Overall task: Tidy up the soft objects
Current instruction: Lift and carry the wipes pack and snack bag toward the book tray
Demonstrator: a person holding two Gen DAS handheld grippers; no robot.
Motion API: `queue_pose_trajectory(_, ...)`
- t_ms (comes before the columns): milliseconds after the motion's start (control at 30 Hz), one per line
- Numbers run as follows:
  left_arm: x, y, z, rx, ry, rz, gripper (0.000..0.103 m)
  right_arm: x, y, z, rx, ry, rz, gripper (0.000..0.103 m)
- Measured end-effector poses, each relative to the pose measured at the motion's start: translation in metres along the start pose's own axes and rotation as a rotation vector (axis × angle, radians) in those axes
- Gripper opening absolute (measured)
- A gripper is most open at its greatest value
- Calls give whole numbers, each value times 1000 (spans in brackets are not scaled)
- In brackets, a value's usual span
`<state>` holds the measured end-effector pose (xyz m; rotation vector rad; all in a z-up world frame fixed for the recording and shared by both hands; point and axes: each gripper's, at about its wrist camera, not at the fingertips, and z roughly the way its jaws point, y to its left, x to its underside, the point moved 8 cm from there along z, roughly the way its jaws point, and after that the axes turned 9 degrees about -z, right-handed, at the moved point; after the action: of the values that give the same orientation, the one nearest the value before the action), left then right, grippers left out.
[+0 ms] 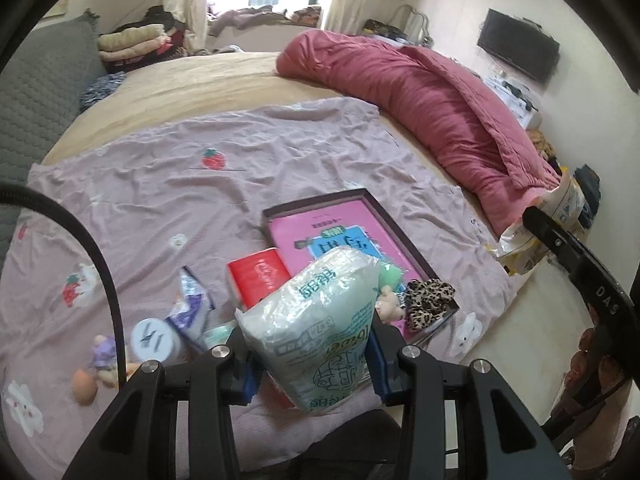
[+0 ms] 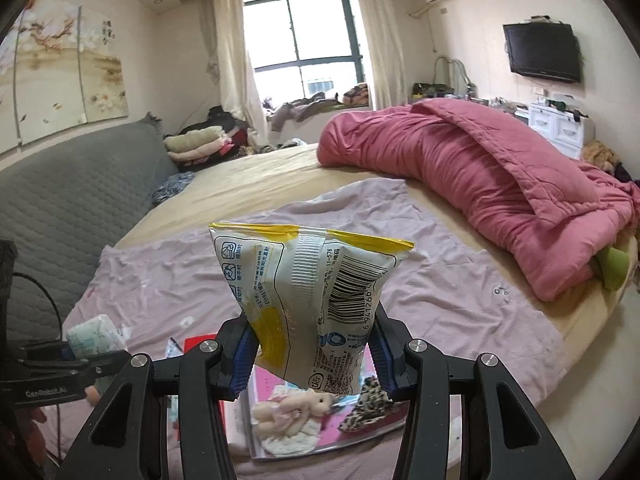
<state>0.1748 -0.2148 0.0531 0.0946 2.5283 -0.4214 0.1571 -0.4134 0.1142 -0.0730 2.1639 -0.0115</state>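
My left gripper (image 1: 310,364) is shut on a white and teal tissue pack (image 1: 316,320), held above the lilac sheet (image 1: 160,184). My right gripper (image 2: 312,356) is shut on a yellow and white snack bag (image 2: 312,288), held above the dark-framed tray (image 1: 376,208). That bag also shows at the right in the left wrist view (image 1: 532,236). In the tray lie a pink book (image 1: 320,232), a leopard-print scrunchie (image 1: 428,304), a small plush doll (image 2: 288,412) and a green soft object (image 1: 390,274).
A red box (image 1: 260,276) and a purple-white wrapper (image 1: 192,308) lie left of the tray. A round white lid (image 1: 154,340), a small purple doll (image 1: 102,354) and an orange egg-shaped toy (image 1: 84,388) lie further left. A red quilt (image 1: 432,108) lies at the bed's right; a grey headboard (image 2: 60,196) is at the left.
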Motion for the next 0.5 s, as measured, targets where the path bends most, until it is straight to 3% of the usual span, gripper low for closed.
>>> queue_pose_trajectory(233,3,-28,39,21,71,47,43,12,-20,7,-8,38,24,50)
queue_pose_trajectory(500,2,-44,91,25,154,77,43,46,-17,35,-36,144,32,50)
